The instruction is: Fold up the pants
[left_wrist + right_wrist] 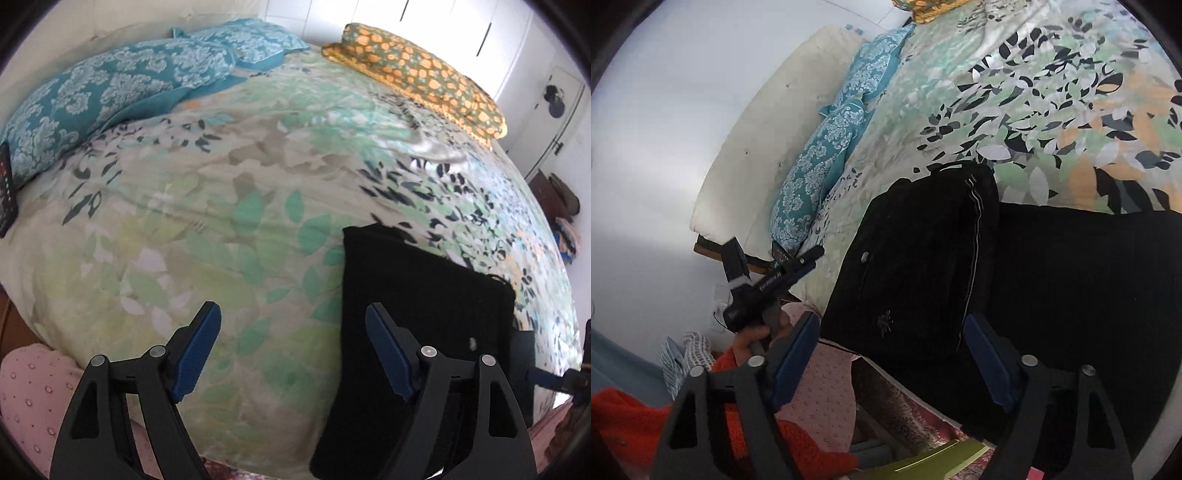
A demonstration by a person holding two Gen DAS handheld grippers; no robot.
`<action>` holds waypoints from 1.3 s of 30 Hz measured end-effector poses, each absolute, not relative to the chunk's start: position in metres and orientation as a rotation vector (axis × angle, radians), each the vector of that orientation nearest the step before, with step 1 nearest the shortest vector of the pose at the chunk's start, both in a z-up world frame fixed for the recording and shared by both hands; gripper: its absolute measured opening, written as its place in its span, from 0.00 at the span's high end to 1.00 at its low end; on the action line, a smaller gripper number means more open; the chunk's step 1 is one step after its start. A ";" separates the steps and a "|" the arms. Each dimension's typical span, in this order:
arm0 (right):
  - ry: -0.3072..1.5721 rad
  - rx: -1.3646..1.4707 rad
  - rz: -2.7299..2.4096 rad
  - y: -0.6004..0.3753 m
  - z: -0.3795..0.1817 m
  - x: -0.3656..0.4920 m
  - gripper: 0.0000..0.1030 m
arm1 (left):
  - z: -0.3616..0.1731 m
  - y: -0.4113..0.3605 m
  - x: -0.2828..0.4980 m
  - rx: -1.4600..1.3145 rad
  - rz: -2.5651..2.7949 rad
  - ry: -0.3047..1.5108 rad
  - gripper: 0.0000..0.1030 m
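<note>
- My left jaws (pixel 293 354), black frames with blue ribbed pads, sit nearest the left wrist lens; they stand apart with nothing between them, only bedspread below.
- My right jaws (pixel 892 360), the same build, also stand apart; their right pad hangs over black cloth but I see no pinch on it.
- The black fabric pants (pixel 923 266), with a thin white side stripe, lie on the bed at its near edge, one part doubled over another that spreads flat toward the right of the right wrist view.
- From my left jaws the pants lie to the right, under the right pad and beyond; their long axis runs away from me, near edge to middle of the bed.
- From my right jaws the doubled part lies straight ahead and close, so I judge my right hand the nearer for the next grasp.
- The pale green leaf-print bedspread (pixel 229 206) carries everything.
- Count: one pair of pants, two teal damask pillows (pixel 110 92), one folded green-and-orange patterned quilt (pixel 417 70), two pairs of jaws.
- My left hand (pixel 757 338) grips its tool beside an orange knitted sleeve (pixel 628 417).
</note>
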State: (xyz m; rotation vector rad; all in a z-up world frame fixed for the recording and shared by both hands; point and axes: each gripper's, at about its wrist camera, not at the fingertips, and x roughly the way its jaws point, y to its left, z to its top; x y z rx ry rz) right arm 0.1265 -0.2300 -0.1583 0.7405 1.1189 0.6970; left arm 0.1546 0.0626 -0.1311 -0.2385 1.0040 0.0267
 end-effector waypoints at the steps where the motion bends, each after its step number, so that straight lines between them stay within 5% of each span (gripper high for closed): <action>1: 1.138 0.740 0.711 -0.226 -0.161 0.133 0.31 | -0.130 0.064 0.156 -0.248 0.018 0.998 0.21; 8: 1.342 0.666 0.754 -0.211 -0.182 0.158 0.44 | -0.123 0.067 0.159 -0.305 0.009 0.985 0.21; 20: 1.466 0.646 0.801 -0.207 -0.200 0.150 0.45 | -0.127 0.073 0.161 -0.349 0.004 0.997 0.21; 26: 1.465 0.710 0.766 -0.214 -0.217 0.151 0.72 | -0.127 0.069 0.160 -0.329 0.003 1.006 0.21; 29: 1.397 0.694 0.771 -0.217 -0.197 0.145 0.80 | -0.128 0.071 0.159 -0.332 0.009 1.009 0.21; 39: 1.198 0.534 0.805 -0.244 -0.091 0.121 0.83 | -0.118 0.067 0.153 -0.330 -0.020 0.987 0.21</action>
